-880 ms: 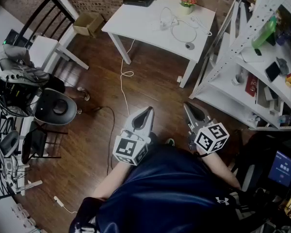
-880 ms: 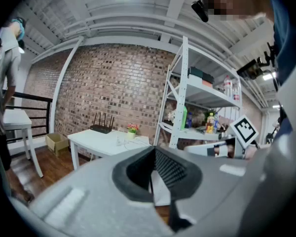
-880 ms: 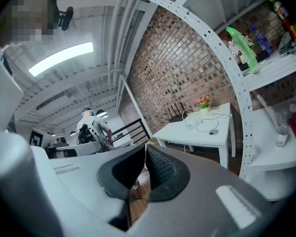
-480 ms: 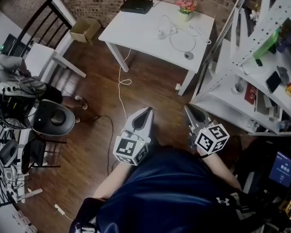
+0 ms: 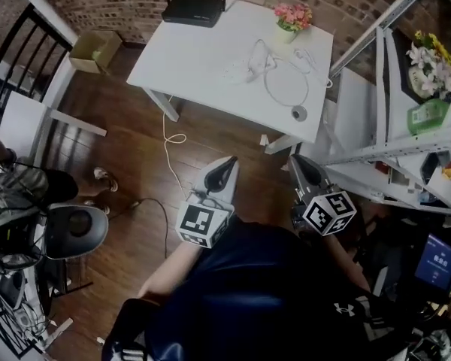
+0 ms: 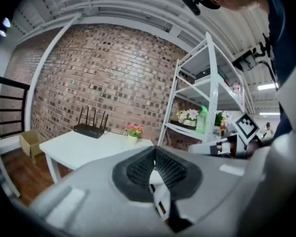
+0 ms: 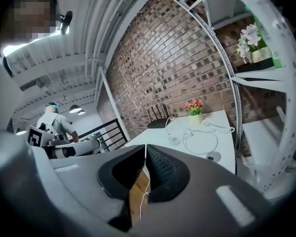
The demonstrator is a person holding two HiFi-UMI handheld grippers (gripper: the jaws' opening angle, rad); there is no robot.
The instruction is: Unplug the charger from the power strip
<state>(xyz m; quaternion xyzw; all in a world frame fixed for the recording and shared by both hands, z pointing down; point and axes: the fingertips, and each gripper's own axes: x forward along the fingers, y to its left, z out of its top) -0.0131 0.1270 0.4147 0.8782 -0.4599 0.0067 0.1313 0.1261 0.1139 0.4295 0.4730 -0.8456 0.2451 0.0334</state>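
- Landmark: white table (image 5: 188,59), set against a brick wall.
- Left gripper (image 5: 227,164): held over the wood floor off the table's near edge, pointing toward the table. Jaws closed, pads together, nothing between them.
- Right gripper (image 5: 300,162): also off the table's near edge, below the corner nearest the shelf unit (image 5: 395,153). Jaws closed on nothing. A sliver of floor and a thin white cord show through the slit behind them in the right gripper view.
- Neither gripper touches the table or anything on it.
- Power strip (image 5: 238,69): on the tabletop, roughly mid-table and toward the shelf side. The charger (image 5: 257,62) sits at it. The two are small and white, so the join cannot be made out.
- White cable (image 5: 286,100): runs from that cluster in a loop toward the table's near edge and ends by a small round puck (image 5: 299,113).
- Router (image 5: 194,10): back edge of the tabletop.
- Flower pot (image 5: 292,19): back edge, on the shelf side.
- Floor cord (image 5: 170,137): hangs off the table's near-left side.
- Cardboard box (image 5: 90,50): on the floor left of the table.
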